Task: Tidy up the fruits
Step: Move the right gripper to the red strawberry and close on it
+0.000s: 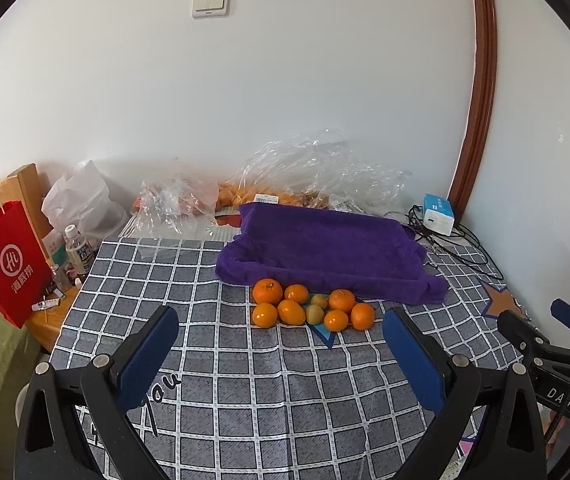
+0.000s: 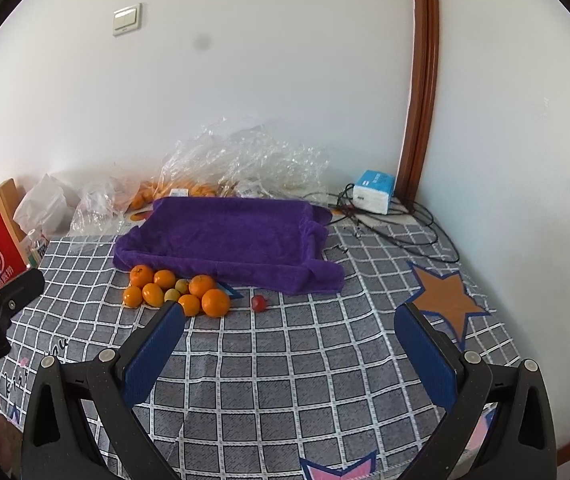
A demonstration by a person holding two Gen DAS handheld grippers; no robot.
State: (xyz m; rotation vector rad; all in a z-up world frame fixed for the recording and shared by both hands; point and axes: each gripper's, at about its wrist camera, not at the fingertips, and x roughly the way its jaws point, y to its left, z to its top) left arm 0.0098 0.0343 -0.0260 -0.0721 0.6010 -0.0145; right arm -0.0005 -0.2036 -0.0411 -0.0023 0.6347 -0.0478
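Several oranges (image 1: pixel 292 312) and two small greenish fruits (image 1: pixel 315 313) lie in a cluster on the checked tablecloth (image 1: pixel 245 380), just in front of a purple towel (image 1: pixel 325 252). The same cluster (image 2: pixel 177 291) and towel (image 2: pixel 229 236) show in the right wrist view, with one small red fruit (image 2: pixel 259 303) lying apart to its right. My left gripper (image 1: pixel 281 332) is open and empty, short of the cluster. My right gripper (image 2: pixel 291 326) is open and empty, near the red fruit. The right gripper also shows at the left wrist view's right edge (image 1: pixel 541 332).
Crumpled clear plastic bags (image 1: pixel 317 168) holding more oranges lie against the wall behind the towel. A blue-white box (image 1: pixel 439 213) with black cables (image 2: pixel 405 228) sits back right. A red paper bag (image 1: pixel 9 260), bottle (image 1: pixel 78 249) and white bag (image 1: pixel 81 200) stand left of the table.
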